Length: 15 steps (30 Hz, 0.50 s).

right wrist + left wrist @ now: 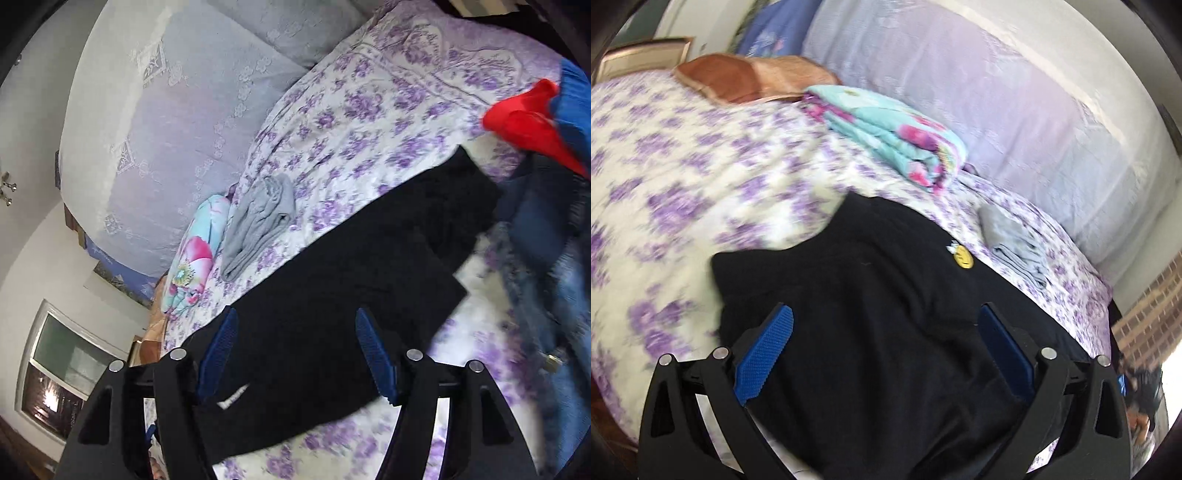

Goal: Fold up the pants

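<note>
Black pants (871,295) lie spread on a purple-flowered bedspread (683,177); a small yellow badge (963,259) shows on them. My left gripper (884,354) is open and empty, its blue pads just above the black cloth. In the right wrist view the black pants (351,280) stretch away toward the upper right. My right gripper (297,354) is open and empty over the near end of the pants.
A folded turquoise-and-pink blanket (894,136), a folded grey garment (1008,232) and a brown cushion (750,75) lie on the bed. A lilac lace-covered headboard (979,92) stands behind. Red (524,118) and blue clothes (546,236) lie at the right.
</note>
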Available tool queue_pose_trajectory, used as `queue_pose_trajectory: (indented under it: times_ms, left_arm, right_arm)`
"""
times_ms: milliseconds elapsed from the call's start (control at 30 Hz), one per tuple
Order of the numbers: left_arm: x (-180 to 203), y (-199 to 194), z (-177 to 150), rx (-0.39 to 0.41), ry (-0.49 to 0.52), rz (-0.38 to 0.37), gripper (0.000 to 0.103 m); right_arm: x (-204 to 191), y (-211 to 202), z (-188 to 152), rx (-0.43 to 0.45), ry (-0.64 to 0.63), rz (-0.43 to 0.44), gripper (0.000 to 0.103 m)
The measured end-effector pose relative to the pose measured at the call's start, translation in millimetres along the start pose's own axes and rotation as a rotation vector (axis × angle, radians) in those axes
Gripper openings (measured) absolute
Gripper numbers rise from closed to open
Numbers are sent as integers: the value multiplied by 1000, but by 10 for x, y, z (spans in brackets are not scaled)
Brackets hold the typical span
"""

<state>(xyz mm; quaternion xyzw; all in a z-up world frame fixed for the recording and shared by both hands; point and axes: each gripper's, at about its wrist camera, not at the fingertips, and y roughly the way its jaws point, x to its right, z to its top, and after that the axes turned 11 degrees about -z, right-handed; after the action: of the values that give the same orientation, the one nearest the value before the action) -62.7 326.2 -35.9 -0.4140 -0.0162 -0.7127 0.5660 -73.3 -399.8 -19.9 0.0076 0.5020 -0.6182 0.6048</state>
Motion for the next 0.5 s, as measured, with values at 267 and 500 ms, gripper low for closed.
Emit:
queue_pose_trajectory:
  times_ms: [267, 500]
  left_arm:
    - [-182, -4, 33, 3, -73, 12, 98]
    - [-265, -84, -23, 7, -110, 4, 98]
  right_arm:
    - [608, 204, -272, -90, 183, -53, 47]
    - [581, 444, -213, -46, 185, -78, 9]
